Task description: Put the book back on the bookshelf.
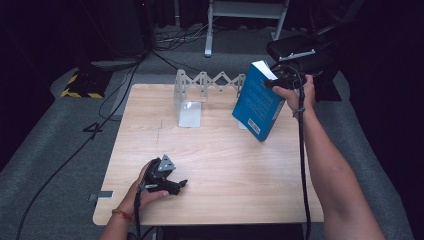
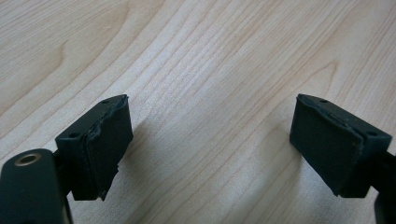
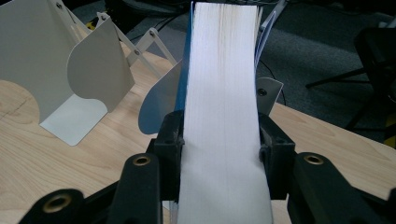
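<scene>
Currently I am pinching the thick blue-covered paperback book (image 1: 259, 100) in the right gripper (image 3: 219, 140) near the tabletop's far right corner | left gripper (image 2: 210, 144) is lying spread, empty, near the front edge | risk: tilted book is slipping or knocking the folding grey metal book rack (image 1: 200, 85).

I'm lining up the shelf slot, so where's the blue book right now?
In the high view the blue book is tilted at the table's far right, clamped in the right gripper, just right of the expanding bookend rack.
</scene>
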`<act>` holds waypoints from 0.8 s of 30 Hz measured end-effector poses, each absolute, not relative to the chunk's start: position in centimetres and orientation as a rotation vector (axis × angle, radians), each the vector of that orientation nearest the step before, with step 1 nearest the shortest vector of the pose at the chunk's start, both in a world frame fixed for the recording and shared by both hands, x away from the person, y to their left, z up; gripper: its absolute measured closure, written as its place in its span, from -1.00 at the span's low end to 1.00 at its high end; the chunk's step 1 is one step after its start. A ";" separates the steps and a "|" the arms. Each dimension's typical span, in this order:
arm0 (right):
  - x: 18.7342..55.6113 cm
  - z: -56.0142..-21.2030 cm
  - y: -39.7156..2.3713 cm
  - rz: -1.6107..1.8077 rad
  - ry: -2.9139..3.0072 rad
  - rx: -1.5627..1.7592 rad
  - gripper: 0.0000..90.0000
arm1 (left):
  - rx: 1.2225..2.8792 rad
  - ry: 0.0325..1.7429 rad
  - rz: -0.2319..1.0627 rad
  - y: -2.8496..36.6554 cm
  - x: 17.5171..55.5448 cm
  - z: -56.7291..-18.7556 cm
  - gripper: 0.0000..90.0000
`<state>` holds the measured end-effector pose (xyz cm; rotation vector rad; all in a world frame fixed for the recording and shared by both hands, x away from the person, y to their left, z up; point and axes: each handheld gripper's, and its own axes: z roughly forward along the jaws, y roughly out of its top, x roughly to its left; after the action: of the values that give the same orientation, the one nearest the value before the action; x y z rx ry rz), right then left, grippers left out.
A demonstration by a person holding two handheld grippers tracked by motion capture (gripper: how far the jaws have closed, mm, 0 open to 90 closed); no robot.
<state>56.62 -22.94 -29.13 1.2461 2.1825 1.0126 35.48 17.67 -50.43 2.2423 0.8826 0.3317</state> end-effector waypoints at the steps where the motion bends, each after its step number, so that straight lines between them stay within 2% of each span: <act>1: 56.6 -29.2 -23.1 1.023 2.180 1.247 0.32 | 2.242 0.885 0.330 17.7 35.5 -50.4 -0.70; 11: 55.9 -29.8 -24.1 1.063 2.210 1.170 0.24 | 2.242 0.883 0.332 17.7 35.5 -50.4 -0.70; 15: 55.6 -30.0 -24.3 1.035 2.226 1.168 0.08 | 2.243 0.885 0.330 17.7 35.5 -50.4 -0.70; 24: 54.3 -29.8 -25.2 1.031 2.228 1.144 -0.07 | 2.242 0.884 0.327 17.6 35.5 -50.4 -0.71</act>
<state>54.26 -25.19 -29.84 1.1440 2.2278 1.0312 35.52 17.61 -50.45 2.2421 0.8842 0.3275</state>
